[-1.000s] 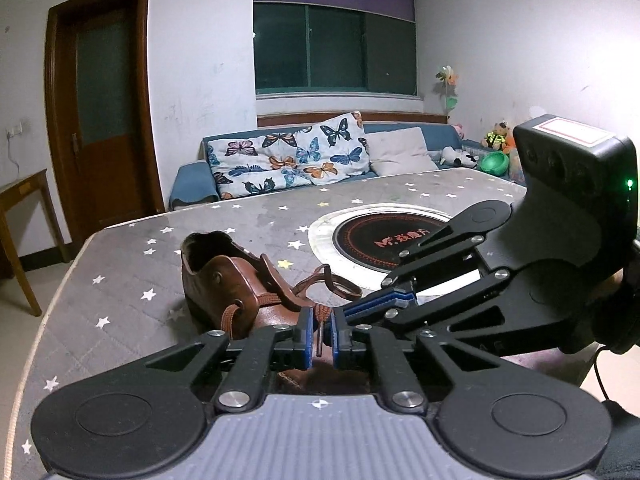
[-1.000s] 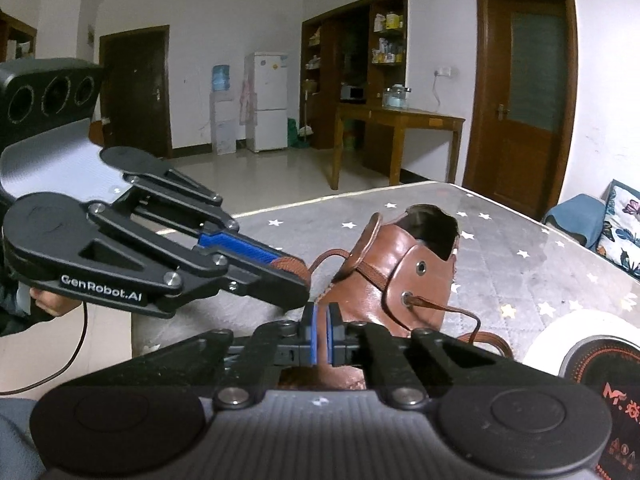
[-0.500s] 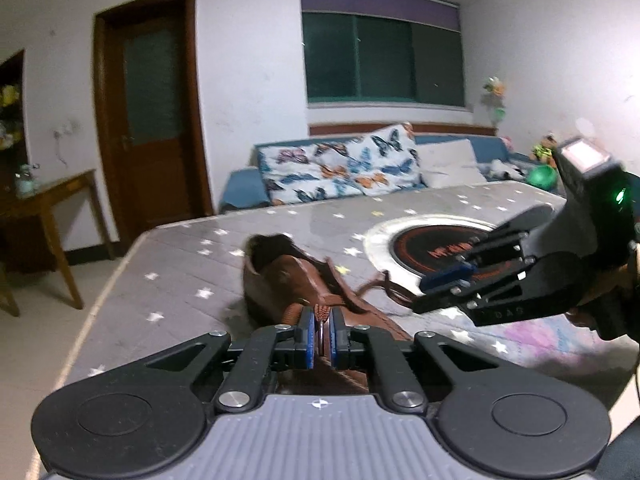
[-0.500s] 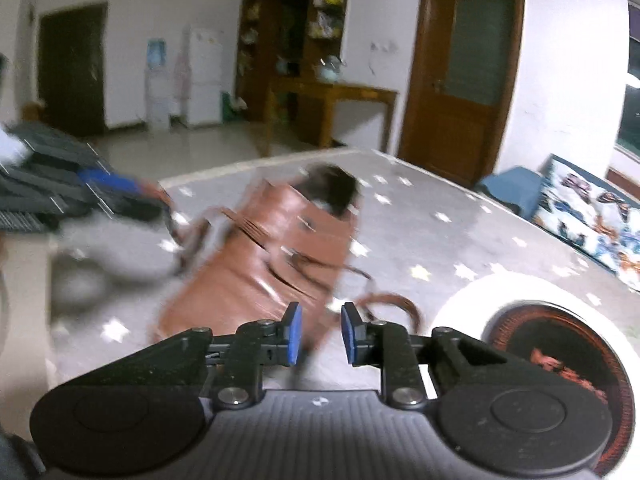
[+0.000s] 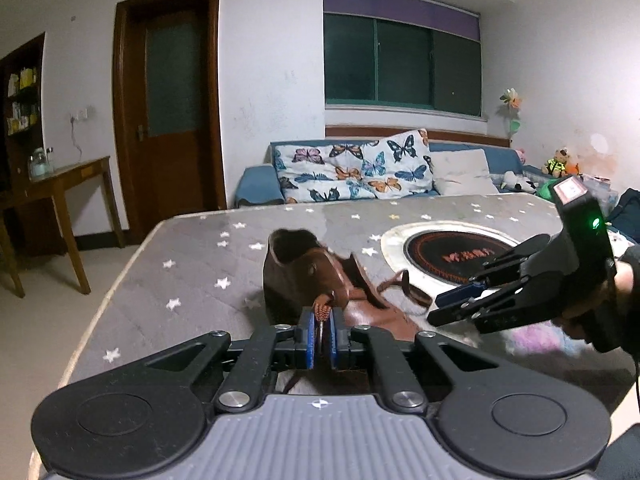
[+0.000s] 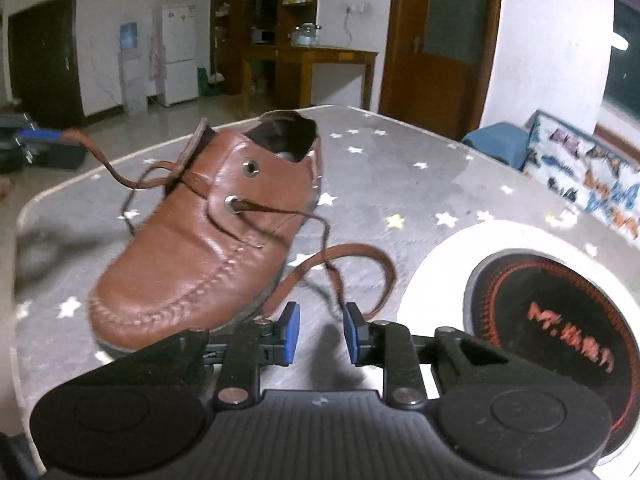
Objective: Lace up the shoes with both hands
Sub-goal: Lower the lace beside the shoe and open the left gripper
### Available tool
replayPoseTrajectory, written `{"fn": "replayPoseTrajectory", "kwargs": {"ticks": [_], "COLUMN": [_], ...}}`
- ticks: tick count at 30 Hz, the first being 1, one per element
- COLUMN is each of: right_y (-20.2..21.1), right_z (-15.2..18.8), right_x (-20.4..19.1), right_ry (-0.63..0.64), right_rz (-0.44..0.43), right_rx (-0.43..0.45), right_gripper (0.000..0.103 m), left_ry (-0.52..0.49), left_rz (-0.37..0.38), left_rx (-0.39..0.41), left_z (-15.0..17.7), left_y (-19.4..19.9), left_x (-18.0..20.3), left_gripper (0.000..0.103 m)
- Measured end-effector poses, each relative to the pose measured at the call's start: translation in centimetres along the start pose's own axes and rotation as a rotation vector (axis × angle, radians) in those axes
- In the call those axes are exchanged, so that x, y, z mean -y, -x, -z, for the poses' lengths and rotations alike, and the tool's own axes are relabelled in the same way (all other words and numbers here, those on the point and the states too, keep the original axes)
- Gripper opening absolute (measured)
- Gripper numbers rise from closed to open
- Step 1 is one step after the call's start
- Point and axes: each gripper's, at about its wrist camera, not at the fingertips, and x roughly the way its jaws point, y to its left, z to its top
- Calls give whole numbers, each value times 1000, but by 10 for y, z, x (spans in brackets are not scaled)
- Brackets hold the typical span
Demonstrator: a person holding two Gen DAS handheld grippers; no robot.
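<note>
Shoe [image 6: 208, 240]: on surface [image 6: 400, 184], partly laced; lower eyelet threaded, upper eyelet [image 6: 251, 168] empty; left gripper [image 5: 320, 334] pinching lace end [image 5: 322, 312]; right gripper [image 6: 322, 334] fingers just parted, nothing gripped, above loose lace [image 6: 352, 252].

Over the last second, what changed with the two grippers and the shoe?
The right gripper was shut beside the shoe; its jaws have just been opening, nothing between them, and it has backed away toward the loose lace end. The left gripper stayed clamped on the other lace end, and the shoe stayed on the table.
</note>
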Motion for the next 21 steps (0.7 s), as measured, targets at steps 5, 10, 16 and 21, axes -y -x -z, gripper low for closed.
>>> {"fn": "replayPoseTrajectory", "kwargs": {"ticks": [5,10,16,21], "right_y": [11,11,1,0], "right_z": [2,2,7,8], "right_x": [-9,-18,-16,-20], "right_ry": [17,36,12,28], "right_rz": [-76,-94,-82,4], "right_rx": [-2,-2,-18,-7], "right_gripper": [24,24,24,14], "left_ry": [41,85,93,98], "left_rz": [-32,-54,-50,-50], "left_rx": [-36,-47,-46,-48], "left_z": [9,14,17,19], "left_y": [-4,-6,-4,-3], "left_x": [-9,-17,-19,-20], "left_gripper": [10,16,23,27]}}
